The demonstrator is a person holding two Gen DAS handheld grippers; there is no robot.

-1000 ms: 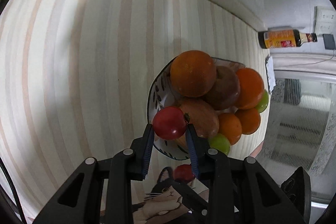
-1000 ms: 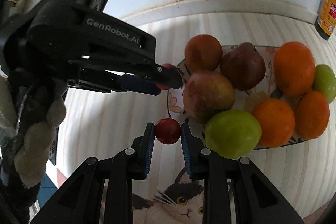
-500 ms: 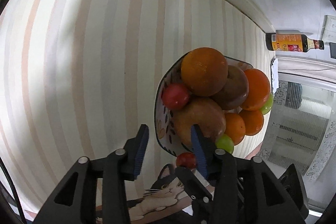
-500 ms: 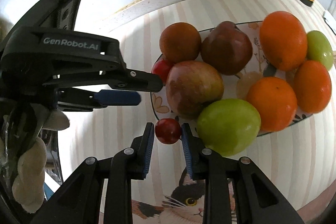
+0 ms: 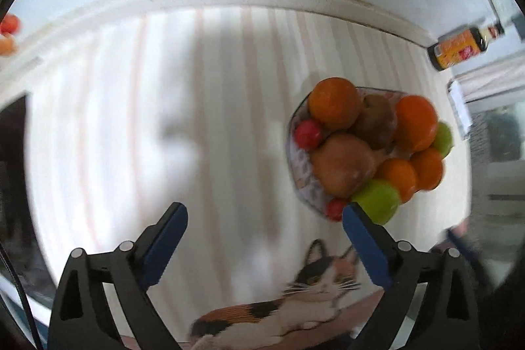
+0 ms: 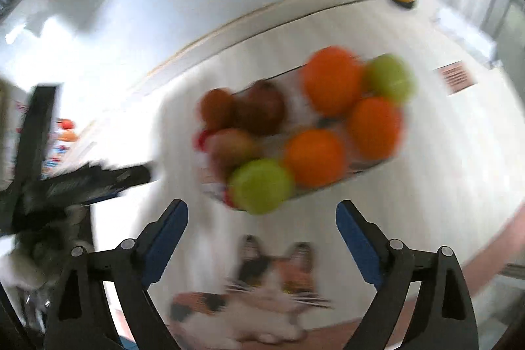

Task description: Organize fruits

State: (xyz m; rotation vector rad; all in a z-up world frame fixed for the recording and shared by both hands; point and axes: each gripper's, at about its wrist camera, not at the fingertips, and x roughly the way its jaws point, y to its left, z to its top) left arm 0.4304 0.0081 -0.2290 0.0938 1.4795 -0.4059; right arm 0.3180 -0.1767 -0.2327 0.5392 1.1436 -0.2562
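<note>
- Left gripper (image 5: 264, 220) and right gripper (image 6: 261, 217) both gape, holding nothing.
- Fruit plate (image 5: 297, 173) sits ahead-right of the left gripper.
- Small red fruit (image 5: 307, 134) looks light, smooth, bruisable; a gentle grip across its middle suits it.

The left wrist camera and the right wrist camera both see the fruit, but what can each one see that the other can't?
Only the left wrist view clearly shows two small red fruits: one at the plate's far edge, another at its near edge. Only the right wrist view shows the left gripper from the side. Both show the piled plate, the sauce bottle by the wall, the cat picture, and open, empty fingers: the right gripper holds nothing either.
</note>
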